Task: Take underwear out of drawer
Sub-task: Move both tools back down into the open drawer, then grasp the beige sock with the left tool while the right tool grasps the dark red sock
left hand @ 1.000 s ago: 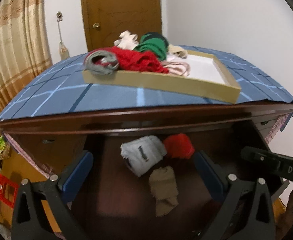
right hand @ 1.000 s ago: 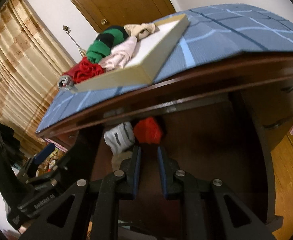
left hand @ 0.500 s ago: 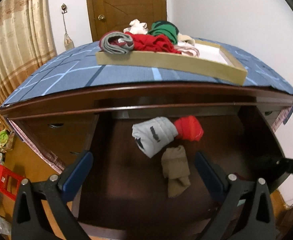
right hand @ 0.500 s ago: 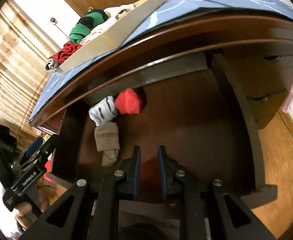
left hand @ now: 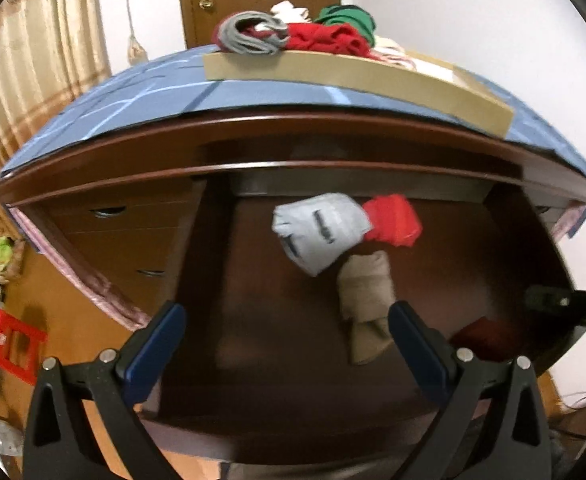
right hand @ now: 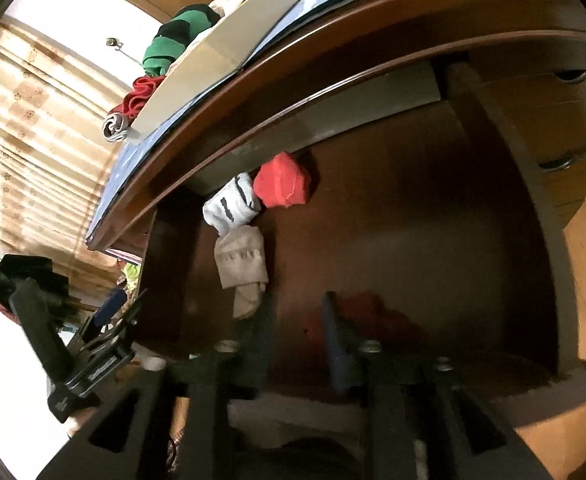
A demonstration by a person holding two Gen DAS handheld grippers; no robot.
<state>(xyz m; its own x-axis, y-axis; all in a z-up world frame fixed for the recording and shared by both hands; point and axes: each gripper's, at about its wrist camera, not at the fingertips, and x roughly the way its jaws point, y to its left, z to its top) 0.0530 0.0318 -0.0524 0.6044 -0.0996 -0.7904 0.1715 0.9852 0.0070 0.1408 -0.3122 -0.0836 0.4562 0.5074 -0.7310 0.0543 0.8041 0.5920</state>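
Drawer — beige roll nearest: left tongs wide, empty; right tongs just parting, empty — roll is best pinched mid-fold.

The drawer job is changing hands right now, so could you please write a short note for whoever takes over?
Left gripper: open, empty, above the open drawer.
Right gripper: fingers have just been opening, nothing between them, low over the drawer's front.
In the drawer: a grey-white folded piece, a bright red piece, a beige piece, and a dark red piece near the front.
Done: several garments already lie in the tray on top.
Left: lift out the four remaining pieces; the dark red one is nearest the right gripper.
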